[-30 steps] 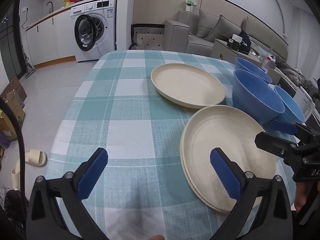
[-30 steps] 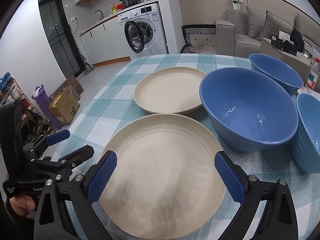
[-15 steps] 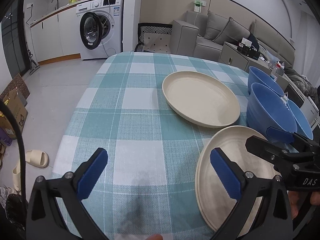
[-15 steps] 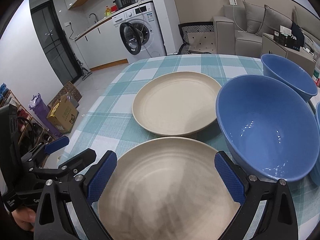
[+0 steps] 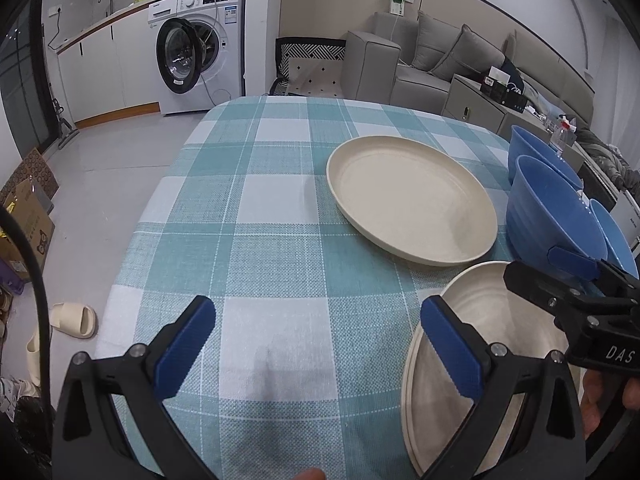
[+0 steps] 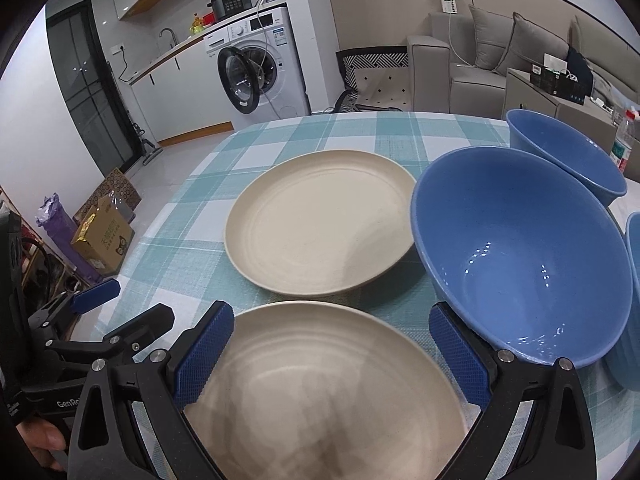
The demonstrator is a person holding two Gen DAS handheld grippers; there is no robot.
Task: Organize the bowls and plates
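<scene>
Cream plates, blue bowls, teal-checked tablecloth (image 5: 280, 248).

Left wrist view: left gripper (image 5: 316, 344) spread wide, nothing between the blue pads, over bare cloth at the near table edge. Near plate (image 5: 492, 320) sits just to its right, looks like a stack of two at the rim. Far plate (image 5: 408, 204) beyond it, flat on the cloth. Right gripper (image 5: 576, 276) reaches in from the right above the near plate, bowls behind it.

Right wrist view: right gripper (image 6: 332, 356) wide open, empty, pads straddling the near plate (image 6: 320, 392) from above; contact with the rim cannot be told. Far plate (image 6: 320, 220) just ahead, apart from the near one. Big bowl (image 6: 520, 256) just right of both plates; second bowl (image 6: 568, 152) behind it; a third at the frame edge.

Judgement: plate stacking under way. To do it well, take the rim edge-on, pinch firmly, lift level, clear the big bowl's wall, set down centred.
</scene>
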